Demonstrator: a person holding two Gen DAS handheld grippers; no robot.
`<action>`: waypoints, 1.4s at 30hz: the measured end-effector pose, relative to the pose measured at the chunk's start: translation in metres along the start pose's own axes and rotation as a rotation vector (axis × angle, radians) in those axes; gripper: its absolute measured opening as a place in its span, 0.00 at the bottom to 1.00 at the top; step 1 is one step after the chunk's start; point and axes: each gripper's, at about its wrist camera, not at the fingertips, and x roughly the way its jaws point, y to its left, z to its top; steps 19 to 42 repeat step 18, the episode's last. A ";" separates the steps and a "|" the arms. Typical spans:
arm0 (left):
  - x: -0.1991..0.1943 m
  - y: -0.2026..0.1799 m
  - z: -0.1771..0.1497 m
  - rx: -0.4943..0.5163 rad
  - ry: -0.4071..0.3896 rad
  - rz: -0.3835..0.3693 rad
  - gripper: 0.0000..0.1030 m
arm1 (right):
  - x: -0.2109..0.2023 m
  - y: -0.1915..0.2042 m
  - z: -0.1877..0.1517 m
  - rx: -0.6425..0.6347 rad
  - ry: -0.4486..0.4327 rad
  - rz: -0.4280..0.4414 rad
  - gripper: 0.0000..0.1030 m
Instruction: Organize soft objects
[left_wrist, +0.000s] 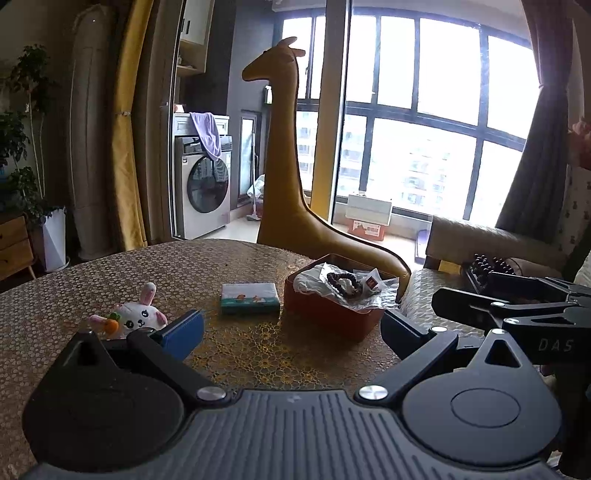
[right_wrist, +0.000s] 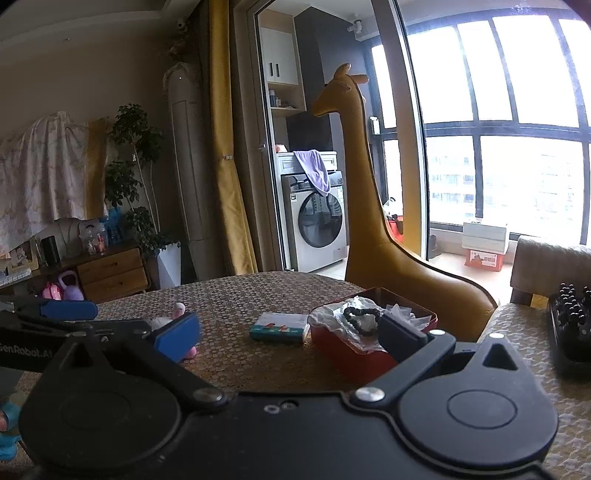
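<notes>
A small white plush rabbit (left_wrist: 138, 315) with pink ears and a carrot lies on the patterned table (left_wrist: 110, 280), just beyond the left finger of my left gripper (left_wrist: 291, 328), which is open and holds nothing. In the right wrist view the plush rabbit (right_wrist: 173, 317) is mostly hidden behind the blue pad of my right gripper (right_wrist: 290, 336), also open and holding nothing. A teal tissue pack (left_wrist: 250, 298) lies mid-table, and beside it stands a red tin box (left_wrist: 328, 314) holding crumpled white wrapping and a dark bead bracelet (left_wrist: 345, 282). The other gripper shows at right (left_wrist: 517, 306).
A tall yellow giraffe figure (left_wrist: 284, 177) stands behind the table. A cushioned chair (right_wrist: 546, 266) and a black beaded object (right_wrist: 570, 314) sit at the right. A washing machine (left_wrist: 203, 188), a plant (right_wrist: 133, 177) and a wooden drawer unit (right_wrist: 110, 273) are farther back.
</notes>
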 end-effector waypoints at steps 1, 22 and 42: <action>-0.001 0.000 -0.001 0.001 -0.001 0.001 1.00 | 0.000 0.000 -0.001 0.001 0.002 0.000 1.00; -0.011 0.006 -0.010 -0.012 0.007 0.014 1.00 | -0.001 0.010 -0.009 0.008 0.023 0.007 1.00; -0.011 0.006 -0.010 -0.012 0.007 0.014 1.00 | -0.001 0.010 -0.009 0.008 0.023 0.007 1.00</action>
